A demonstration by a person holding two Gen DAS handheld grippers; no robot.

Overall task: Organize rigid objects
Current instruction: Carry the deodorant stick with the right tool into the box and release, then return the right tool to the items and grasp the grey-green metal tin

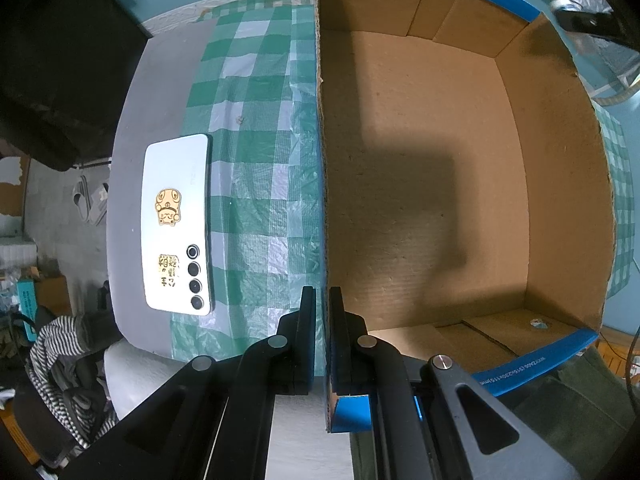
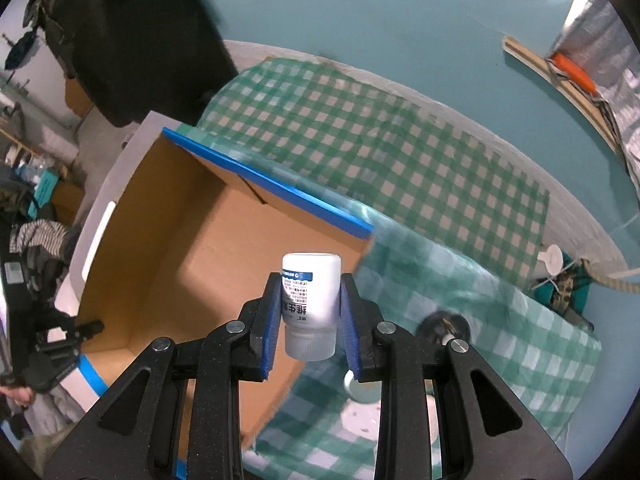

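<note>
An open cardboard box with blue-taped rims stands on the checked cloth; its inside holds nothing. My left gripper is shut on the box's left wall, one finger inside and one outside. My right gripper is shut on a white bottle, held upside down above the box's near right corner. The left gripper shows in the right wrist view at the box's left side. A white phone with gold stickers lies face down left of the box.
The green checked cloth covers a grey table. A dark round object and a small white lid lie on the cloth right of the box. Clothes and clutter are beyond the table's left edge.
</note>
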